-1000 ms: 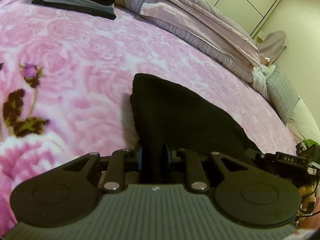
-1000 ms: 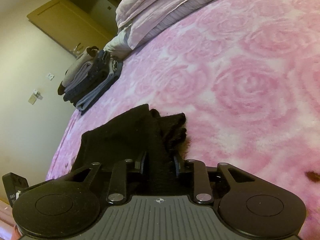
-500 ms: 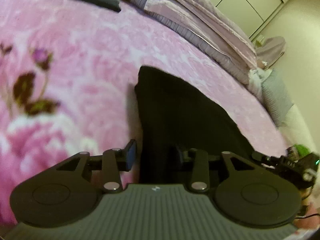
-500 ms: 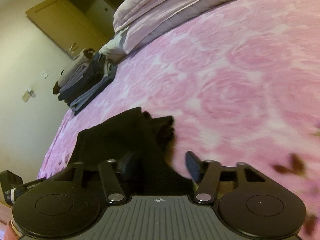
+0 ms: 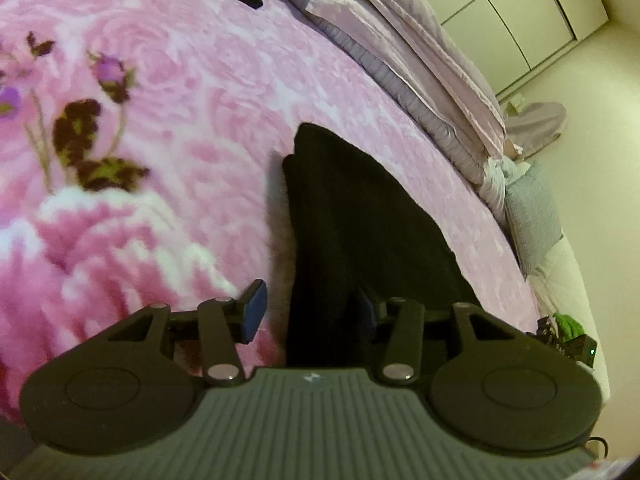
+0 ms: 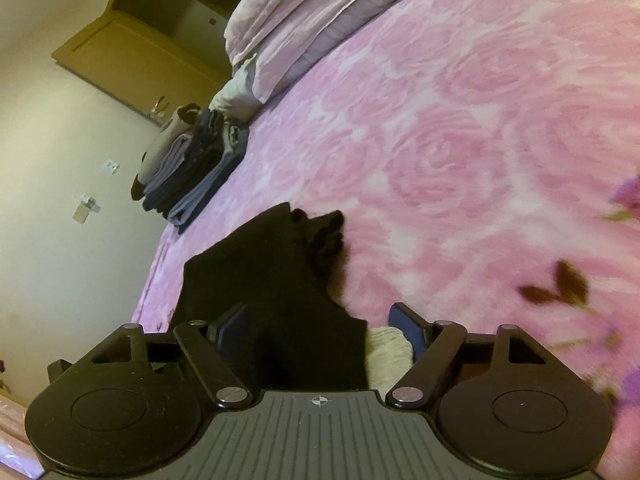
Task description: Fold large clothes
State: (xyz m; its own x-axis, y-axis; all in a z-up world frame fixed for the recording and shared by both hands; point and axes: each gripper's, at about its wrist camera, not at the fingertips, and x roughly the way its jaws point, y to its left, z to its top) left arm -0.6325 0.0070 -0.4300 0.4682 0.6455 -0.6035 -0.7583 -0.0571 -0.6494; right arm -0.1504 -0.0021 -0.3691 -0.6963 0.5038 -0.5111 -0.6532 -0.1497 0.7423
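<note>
A black garment (image 5: 360, 216) lies folded into a narrow strip on the pink rose-patterned blanket (image 5: 192, 92). My left gripper (image 5: 310, 310) stands open just above its near end, the blue-padded left finger (image 5: 253, 311) over the blanket and the right finger dark against the cloth. In the right wrist view the same black garment (image 6: 276, 280) runs away from me, its bunched far end near the middle. My right gripper (image 6: 324, 326) is open too, with the cloth lying loose between the spread fingers and a cream patch beside the right finger (image 6: 408, 326).
A stack of folded dark and grey clothes (image 6: 192, 168) sits near the bed's edge. Rolled lilac bedding (image 5: 404, 52) lines the far side of the bed. A grey pillow (image 5: 532, 216) and wardrobe doors (image 5: 520, 12) lie beyond it.
Both grippers were shut on the black garment a second ago. Both have opened and let it go; the cloth now rests on the blanket and the views have pulled back a little.
</note>
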